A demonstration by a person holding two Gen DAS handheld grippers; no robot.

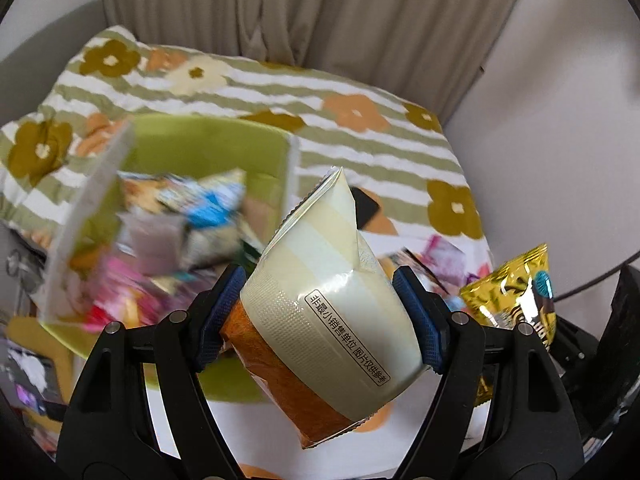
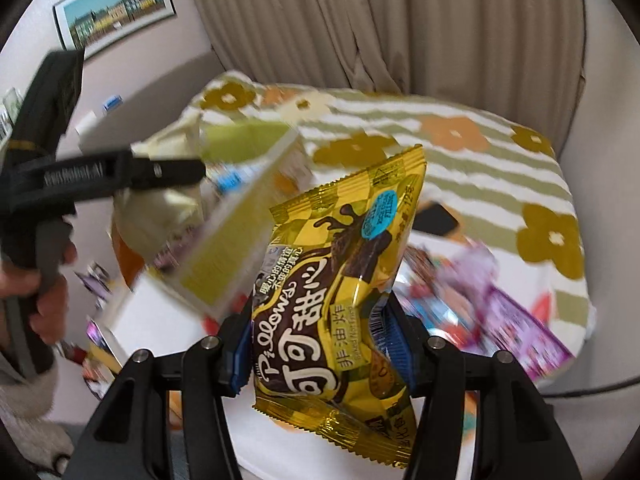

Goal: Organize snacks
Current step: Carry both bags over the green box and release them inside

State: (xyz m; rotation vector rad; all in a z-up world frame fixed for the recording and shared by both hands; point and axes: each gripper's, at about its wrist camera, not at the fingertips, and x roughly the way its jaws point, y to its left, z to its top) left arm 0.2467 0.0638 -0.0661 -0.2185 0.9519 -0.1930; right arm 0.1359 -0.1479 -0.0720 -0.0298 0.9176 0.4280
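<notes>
Jaws of the left gripper [image 1: 320, 312] squeeze a cream packet [image 1: 324, 300]; right gripper [image 2: 320, 344] jaws pinch a yellow packet [image 2: 340, 280]. Either could slip and miss the green box [image 1: 224, 136]

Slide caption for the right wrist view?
Right gripper shut on a yellow Pillows snack packet, held above the flowered cloth.

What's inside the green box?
The green box holds a blurry heap of snack packets, blue, pink and orange ones. What lies underneath the heap is covered, and the held cream packet hides one corner.
</notes>
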